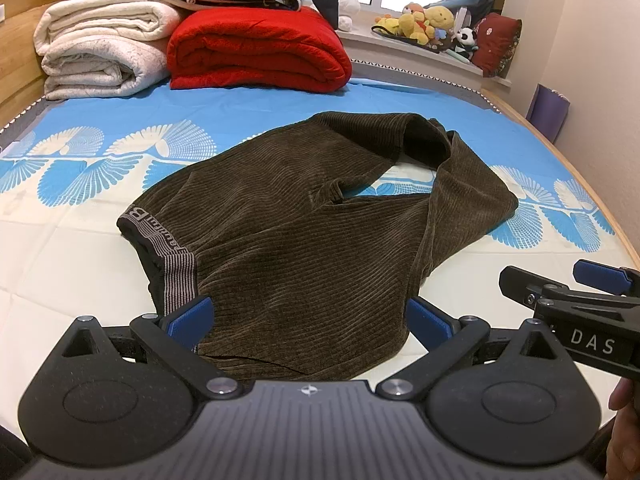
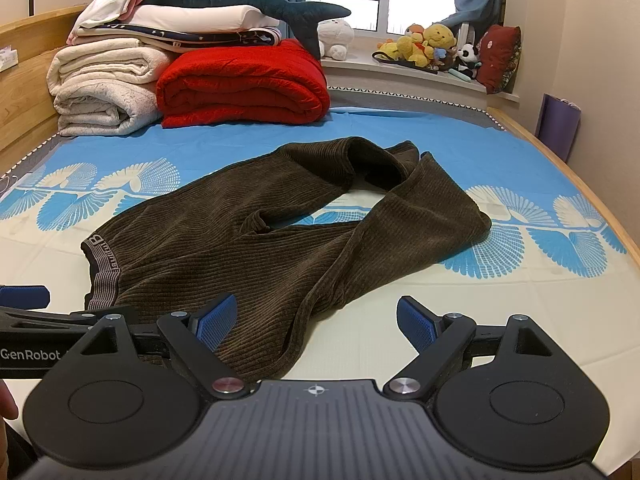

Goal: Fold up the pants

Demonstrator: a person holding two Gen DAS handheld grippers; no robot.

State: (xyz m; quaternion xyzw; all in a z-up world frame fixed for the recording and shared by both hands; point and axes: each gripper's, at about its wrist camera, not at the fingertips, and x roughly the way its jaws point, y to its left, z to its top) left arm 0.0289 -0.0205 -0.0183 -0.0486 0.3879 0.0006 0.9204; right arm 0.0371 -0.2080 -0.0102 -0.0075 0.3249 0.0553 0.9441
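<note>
Two grippers hover low over the near edge of the bed [image 2: 520, 320], side by side. At 9 o'clock in the room sit the folded white blankets [image 1: 96, 52], and just right of them the folded red blanket [image 1: 256, 48]. The left gripper [image 1: 308, 316] has its blue pads spread wide, straddling the near hem of the brown corduroy pants [image 1: 288, 216] without pinching them. These pants lie crumpled in the middle of the bed, striped waistband [image 1: 168, 256] toward 8 o'clock and both legs running toward 1 o'clock, where they bend and cross. The right gripper [image 2: 316, 326] is also spread; its left pad rests over the pants' near edge, its right pad over bare sheet. Stuffed toys [image 2: 424, 46] crowd the windowsill at 1 o'clock.
</note>
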